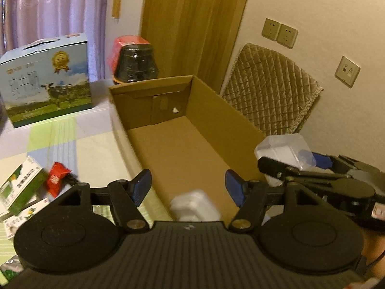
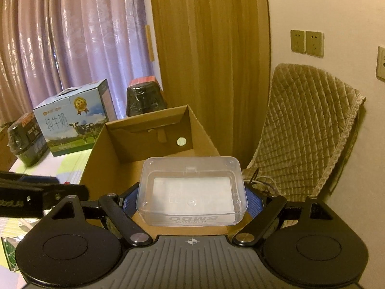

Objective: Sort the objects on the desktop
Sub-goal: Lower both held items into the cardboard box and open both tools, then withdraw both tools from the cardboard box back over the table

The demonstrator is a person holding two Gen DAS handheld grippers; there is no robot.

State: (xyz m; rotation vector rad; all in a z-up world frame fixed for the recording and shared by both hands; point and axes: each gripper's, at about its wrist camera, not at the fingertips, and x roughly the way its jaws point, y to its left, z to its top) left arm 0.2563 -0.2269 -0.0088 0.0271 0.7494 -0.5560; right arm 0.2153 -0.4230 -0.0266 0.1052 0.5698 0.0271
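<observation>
Two grippers hang over the near end of a long cardboard box (image 1: 182,149) on the bench (image 1: 72,139). The left gripper (image 1: 187,185) has its jaws released above a blurred white object (image 1: 195,207) on the box floor. The right gripper (image 2: 192,200) has its jaws clenched on a clear plastic case (image 2: 192,190). Green cartons (image 1: 21,187) and a red packet (image 1: 56,178) lie left. Farther off stand a milk carton box (image 1: 45,79), black jar (image 1: 136,62), curtains and wall.

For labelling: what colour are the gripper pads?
Blue pads, clearest in the left wrist view.
</observation>
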